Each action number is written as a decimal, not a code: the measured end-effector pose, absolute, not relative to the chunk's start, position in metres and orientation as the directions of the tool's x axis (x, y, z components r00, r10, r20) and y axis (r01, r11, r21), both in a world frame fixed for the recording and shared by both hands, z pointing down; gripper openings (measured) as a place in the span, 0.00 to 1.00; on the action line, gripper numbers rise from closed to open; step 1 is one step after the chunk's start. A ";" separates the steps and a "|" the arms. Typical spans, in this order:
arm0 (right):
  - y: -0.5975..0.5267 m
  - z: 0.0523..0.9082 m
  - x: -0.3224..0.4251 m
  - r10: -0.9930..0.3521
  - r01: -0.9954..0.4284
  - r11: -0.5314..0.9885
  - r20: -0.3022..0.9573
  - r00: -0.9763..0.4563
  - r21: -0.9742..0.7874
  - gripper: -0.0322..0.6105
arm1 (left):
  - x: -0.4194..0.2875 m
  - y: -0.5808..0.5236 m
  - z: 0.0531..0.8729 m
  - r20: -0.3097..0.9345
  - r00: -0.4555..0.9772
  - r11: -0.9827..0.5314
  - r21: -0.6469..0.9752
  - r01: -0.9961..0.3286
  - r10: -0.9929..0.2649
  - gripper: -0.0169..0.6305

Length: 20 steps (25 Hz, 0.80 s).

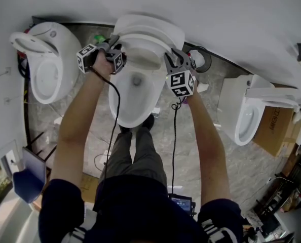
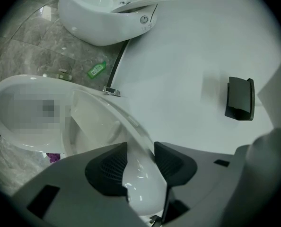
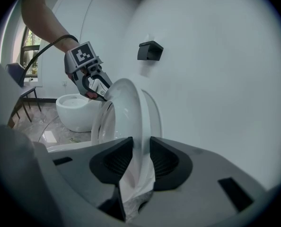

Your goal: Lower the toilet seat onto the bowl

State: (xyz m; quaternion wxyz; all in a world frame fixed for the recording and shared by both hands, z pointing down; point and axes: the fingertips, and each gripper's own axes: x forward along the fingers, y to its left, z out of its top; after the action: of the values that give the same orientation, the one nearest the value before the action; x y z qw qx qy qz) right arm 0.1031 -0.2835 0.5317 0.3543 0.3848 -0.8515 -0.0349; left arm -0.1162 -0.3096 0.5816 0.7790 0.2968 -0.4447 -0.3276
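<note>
While upright, seat [image 3: 133,117] rim in tongs [image 3: 141,144].

Left gripper view: lower end of toilet seat [image 2: 143,183] hidden behind left claw [image 2: 141,148]; green bottle [image 2: 97,70] on floor [image 2: 27,56] too small to read. Right gripper view: seat's bottom edge lost behind right claw [image 3: 140,143]; neighbouring toilet [image 3: 76,110] partly covered by seat.
</note>
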 end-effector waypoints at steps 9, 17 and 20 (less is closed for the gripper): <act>-0.263 0.526 0.101 -0.674 -0.623 0.712 0.563 -0.478 0.324 0.24 | -0.119 -0.290 0.578 0.479 0.419 0.601 0.765 0.232 -0.771 0.31; -0.241 0.522 0.100 -0.657 -0.597 0.734 0.560 -0.504 0.323 0.23 | -0.122 -0.269 0.574 0.465 0.433 0.592 0.775 0.222 -0.772 0.29; -0.233 0.520 0.099 -0.654 -0.585 0.740 0.557 -0.512 0.331 0.22 | -0.123 -0.262 0.573 0.457 0.442 0.586 0.781 0.216 -0.772 0.29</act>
State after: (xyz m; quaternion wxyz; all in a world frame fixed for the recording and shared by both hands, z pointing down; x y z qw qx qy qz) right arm 0.0993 -0.2326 0.5205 0.3416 0.3569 -0.8680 -0.0504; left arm -0.1228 -0.2617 0.5729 0.7833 0.3280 -0.4238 -0.3150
